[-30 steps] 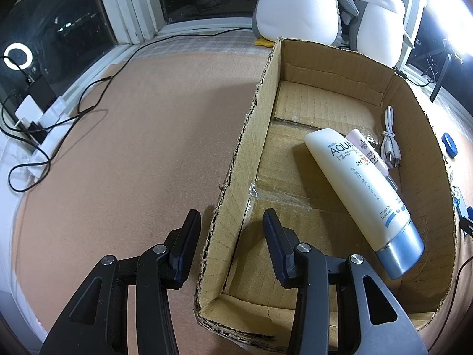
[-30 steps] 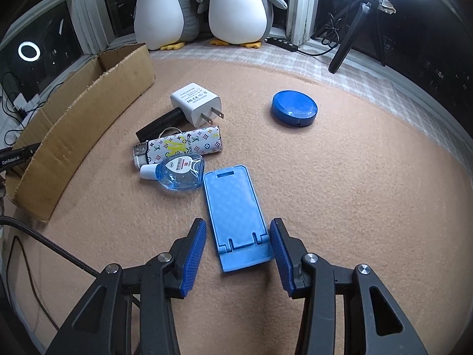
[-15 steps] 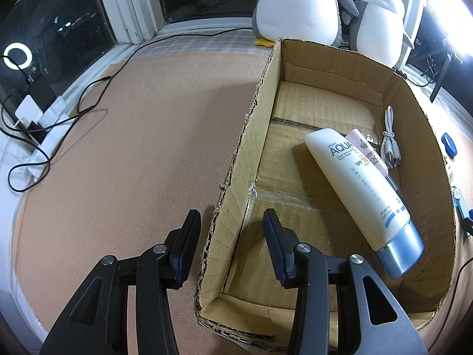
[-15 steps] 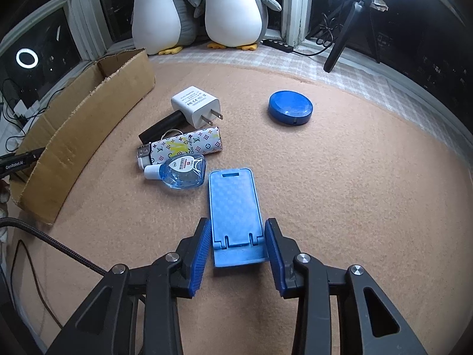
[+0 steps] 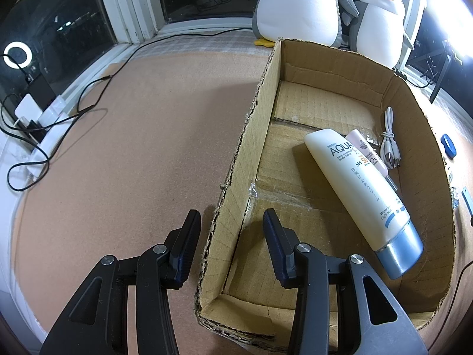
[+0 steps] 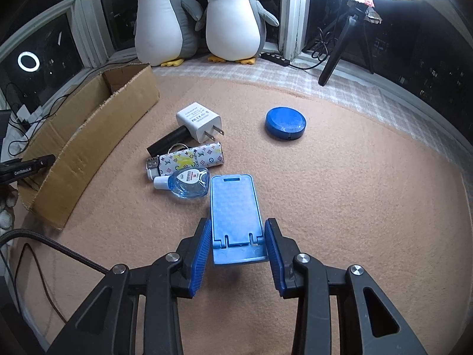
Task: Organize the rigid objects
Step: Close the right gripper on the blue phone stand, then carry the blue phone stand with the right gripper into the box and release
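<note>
Now we have the right gripper (image 6: 238,247) with its fingers (image 6: 201,254) pressed against both side edges of the blue phone stand (image 6: 236,219), gripping its near end flat on the desk (image 6: 354,207). Our worry: held only at that end, the stand could pivot or slip out on lifting, or nudge the sanitizer bottle (image 6: 189,183) just past its far left corner. Only the left view shows the cardboard box (image 5: 242,159) interior, where the sunscreen tube (image 5: 360,189) lies; there our left gripper (image 5: 229,245) stands open, astride the box wall.
</note>
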`<state>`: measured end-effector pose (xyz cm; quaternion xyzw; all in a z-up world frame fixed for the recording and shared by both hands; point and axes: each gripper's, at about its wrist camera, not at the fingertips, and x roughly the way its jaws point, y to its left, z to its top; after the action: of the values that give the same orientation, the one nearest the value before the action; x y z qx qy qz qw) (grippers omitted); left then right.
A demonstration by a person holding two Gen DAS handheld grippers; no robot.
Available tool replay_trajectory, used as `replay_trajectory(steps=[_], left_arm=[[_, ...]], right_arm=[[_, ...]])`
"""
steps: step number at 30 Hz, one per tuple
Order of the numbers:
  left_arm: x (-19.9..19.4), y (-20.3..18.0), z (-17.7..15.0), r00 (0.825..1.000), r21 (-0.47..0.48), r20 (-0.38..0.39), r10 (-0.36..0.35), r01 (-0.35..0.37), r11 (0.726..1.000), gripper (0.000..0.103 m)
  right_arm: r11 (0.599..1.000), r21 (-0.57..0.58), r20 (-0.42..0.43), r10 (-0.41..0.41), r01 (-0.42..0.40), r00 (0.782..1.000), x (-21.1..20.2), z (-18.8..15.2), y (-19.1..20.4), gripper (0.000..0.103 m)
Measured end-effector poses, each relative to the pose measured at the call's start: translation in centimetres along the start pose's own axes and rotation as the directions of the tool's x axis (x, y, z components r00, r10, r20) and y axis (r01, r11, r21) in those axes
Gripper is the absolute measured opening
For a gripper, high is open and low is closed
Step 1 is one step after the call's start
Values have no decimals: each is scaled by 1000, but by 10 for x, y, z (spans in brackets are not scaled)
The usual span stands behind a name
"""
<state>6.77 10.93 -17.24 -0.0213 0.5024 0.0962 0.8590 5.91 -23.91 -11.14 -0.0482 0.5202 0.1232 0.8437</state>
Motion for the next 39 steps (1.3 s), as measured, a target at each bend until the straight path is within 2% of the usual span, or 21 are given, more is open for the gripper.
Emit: replay_trajectory(steps=[11, 20, 29, 39], left_arm=[[1, -2, -1, 1000, -4, 0, -5, 5, 1000, 42], [1, -1, -1, 1000, -15, 1, -15, 15, 1000, 42], [1, 0, -1, 1000, -20, 0, -22, 22, 1000, 42], [2, 2, -1, 999, -27, -1, -33, 33, 999, 42]], right_arm=[[999, -31, 71, 17, -14, 997, -25, 20, 18, 33], [992, -86, 136, 99, -88, 986, -39, 56, 57, 33], [976, -165, 171, 173, -145, 970, -33, 95, 111, 33], [963, -197, 128, 214, -186, 968, 0, 123, 156, 33]])
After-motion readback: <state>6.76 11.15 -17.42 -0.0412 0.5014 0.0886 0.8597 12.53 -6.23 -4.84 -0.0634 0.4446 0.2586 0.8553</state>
